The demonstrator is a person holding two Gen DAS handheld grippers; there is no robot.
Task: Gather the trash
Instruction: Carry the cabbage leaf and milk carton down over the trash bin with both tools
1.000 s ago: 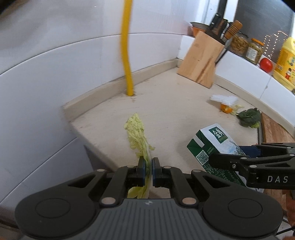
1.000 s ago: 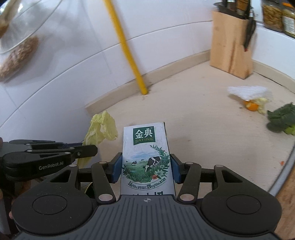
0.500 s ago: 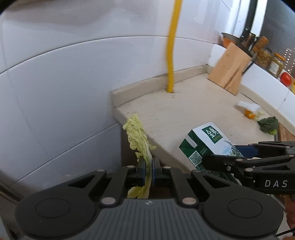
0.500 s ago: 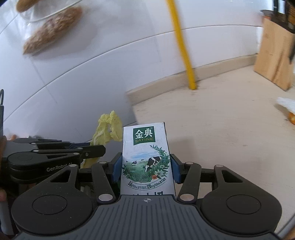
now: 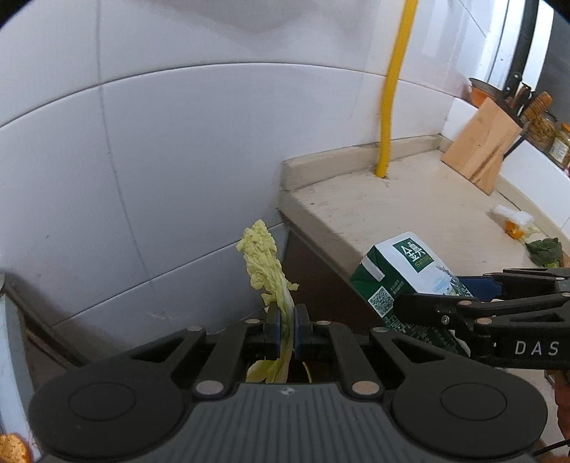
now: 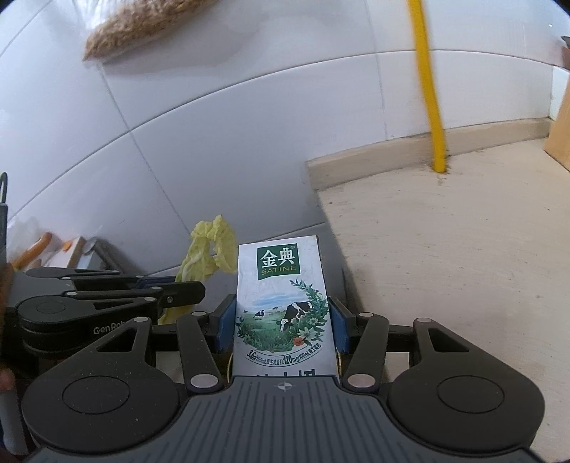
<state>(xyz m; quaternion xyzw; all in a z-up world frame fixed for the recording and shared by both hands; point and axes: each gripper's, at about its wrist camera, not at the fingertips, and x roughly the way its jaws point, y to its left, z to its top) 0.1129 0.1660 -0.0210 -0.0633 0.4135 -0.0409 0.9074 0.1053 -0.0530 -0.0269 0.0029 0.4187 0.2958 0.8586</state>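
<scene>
My left gripper (image 5: 284, 329) is clenched on a pale cabbage leaf (image 5: 265, 261), whose lower end disappears behind the gripper body. My right gripper (image 6: 281, 320) grasps a milk carton (image 6: 283, 306) by its sides; its base is cut off below. Both are held past the end of the desk (image 5: 392, 206), against the white tiled wall (image 5: 178, 142). A brown blurred shape (image 6: 142, 28) up top I cannot make out.
</scene>
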